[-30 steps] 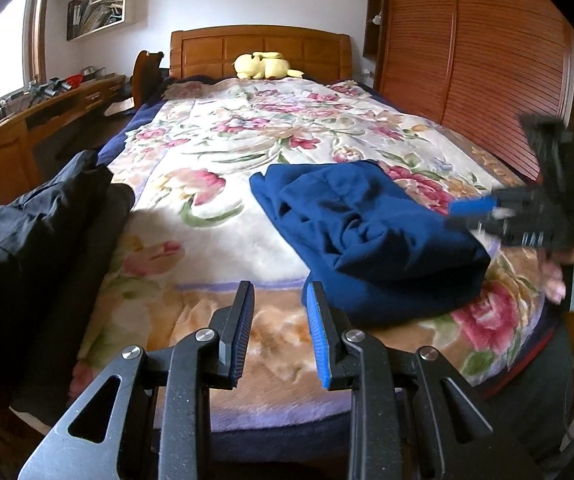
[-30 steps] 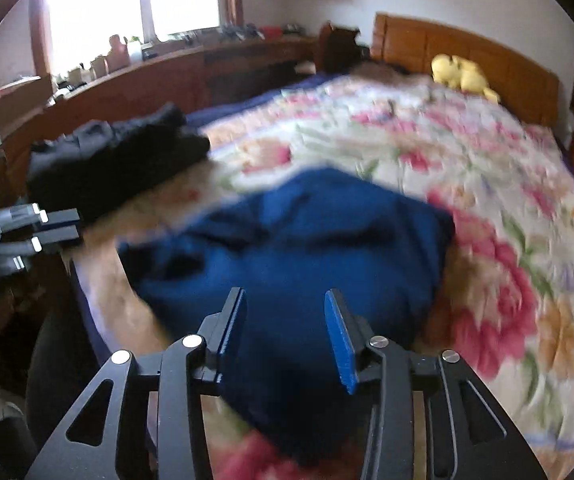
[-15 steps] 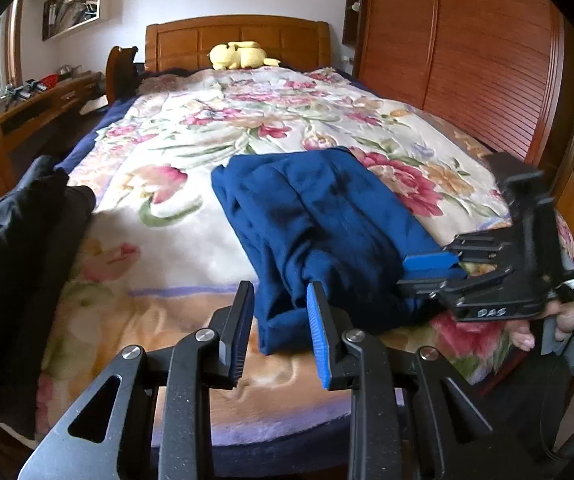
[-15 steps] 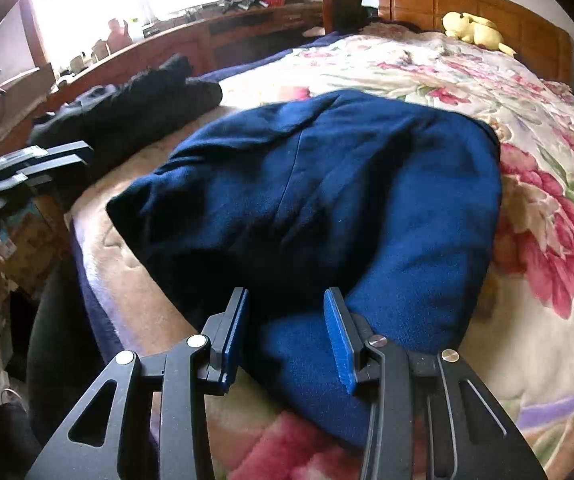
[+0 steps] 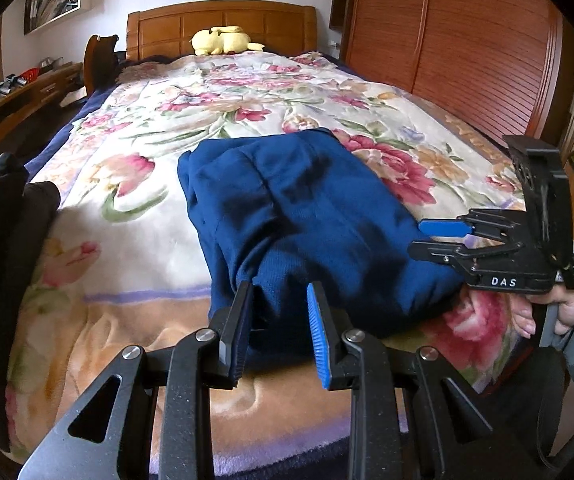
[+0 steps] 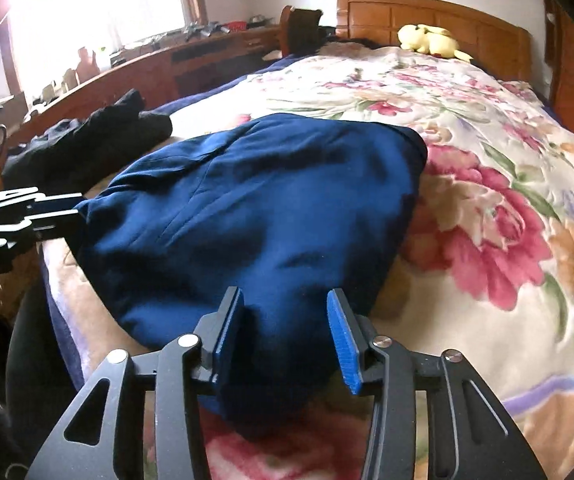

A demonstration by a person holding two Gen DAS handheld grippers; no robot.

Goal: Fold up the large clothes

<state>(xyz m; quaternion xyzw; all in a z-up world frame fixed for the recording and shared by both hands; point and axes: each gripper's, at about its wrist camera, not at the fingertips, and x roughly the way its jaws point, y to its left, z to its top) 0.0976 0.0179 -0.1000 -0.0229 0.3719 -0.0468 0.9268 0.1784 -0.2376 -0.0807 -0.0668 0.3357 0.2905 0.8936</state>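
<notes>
Lying on the flowery bed blanket, the soft dark blue folded garment stretches away toward the headboard. Its near edge sits between both open grippers, left gripper and right gripper, squeezed by neither.

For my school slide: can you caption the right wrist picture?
Right gripper, jaws just opening, straddles the near end of a blue garment on a floral bedspread.
</notes>
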